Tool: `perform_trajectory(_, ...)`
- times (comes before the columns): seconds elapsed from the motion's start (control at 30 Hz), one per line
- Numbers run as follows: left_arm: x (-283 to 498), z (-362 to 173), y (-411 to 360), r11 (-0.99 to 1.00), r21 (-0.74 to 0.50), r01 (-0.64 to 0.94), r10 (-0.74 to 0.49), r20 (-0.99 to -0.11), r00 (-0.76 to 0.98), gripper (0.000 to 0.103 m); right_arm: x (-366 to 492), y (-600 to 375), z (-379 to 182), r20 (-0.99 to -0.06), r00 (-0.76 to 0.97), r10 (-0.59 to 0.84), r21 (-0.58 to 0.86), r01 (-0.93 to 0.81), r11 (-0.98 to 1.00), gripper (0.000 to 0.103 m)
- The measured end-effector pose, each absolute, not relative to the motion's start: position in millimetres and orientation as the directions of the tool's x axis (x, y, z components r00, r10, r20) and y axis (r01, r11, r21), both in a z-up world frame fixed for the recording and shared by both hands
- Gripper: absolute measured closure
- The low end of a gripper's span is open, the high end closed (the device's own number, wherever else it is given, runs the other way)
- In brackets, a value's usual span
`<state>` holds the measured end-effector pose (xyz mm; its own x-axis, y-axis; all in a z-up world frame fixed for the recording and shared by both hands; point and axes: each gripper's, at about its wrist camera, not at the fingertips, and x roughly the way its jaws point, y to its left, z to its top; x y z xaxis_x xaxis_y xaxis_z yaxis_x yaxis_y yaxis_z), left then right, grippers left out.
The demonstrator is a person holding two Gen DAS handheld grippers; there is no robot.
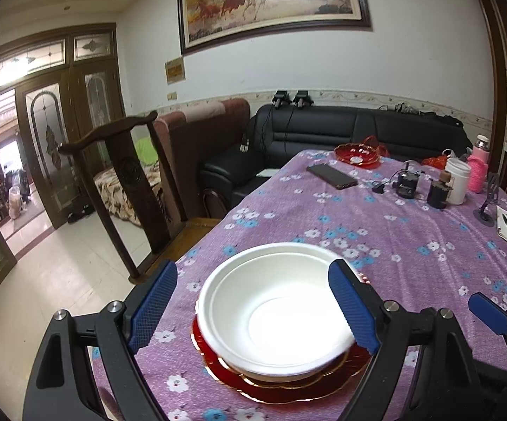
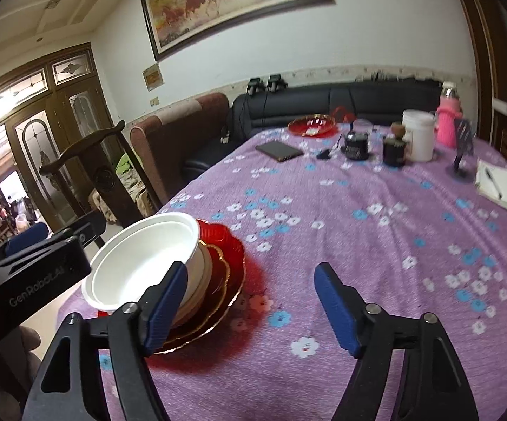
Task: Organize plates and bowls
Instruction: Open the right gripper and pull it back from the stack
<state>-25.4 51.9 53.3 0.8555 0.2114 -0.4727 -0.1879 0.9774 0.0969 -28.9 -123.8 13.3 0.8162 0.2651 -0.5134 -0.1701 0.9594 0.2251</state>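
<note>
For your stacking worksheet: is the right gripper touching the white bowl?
Cannot tell. In the right wrist view the open right gripper has its left finger overlapping the white bowl, with no gap or contact plainly visible.

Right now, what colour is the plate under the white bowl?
Red with a gold rim, clearest in the right wrist view.

The left gripper (image 1: 258, 298) hangs above the near left edge of the tablecloth with its blue-padded fingers (image 1: 153, 305) spread wide apart, gripping nothing. The right gripper (image 2: 251, 301) sits just beside it toward the near edge, jaws likewise wide and empty.
</note>
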Motion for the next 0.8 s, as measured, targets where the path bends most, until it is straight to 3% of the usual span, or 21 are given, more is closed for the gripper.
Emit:
perform_trajectory(0.13,-34.1,58.8,26.8,0.978,0.119,-0.171,0.206,-0.416,0.886,0.003,-34.6,-137.8,13.8,-0.499,0.834,0.237,0.201,-0.154,0.967,0.018)
perform_trajectory(0.8,-50.3,77.4,-79.1,0.978,0.194,-0.076,0.159,-0.460,0.874,0.003,-47.7,-246.2,3.7,-0.482,0.820,0.309,0.375,-0.125,0.918,0.012)
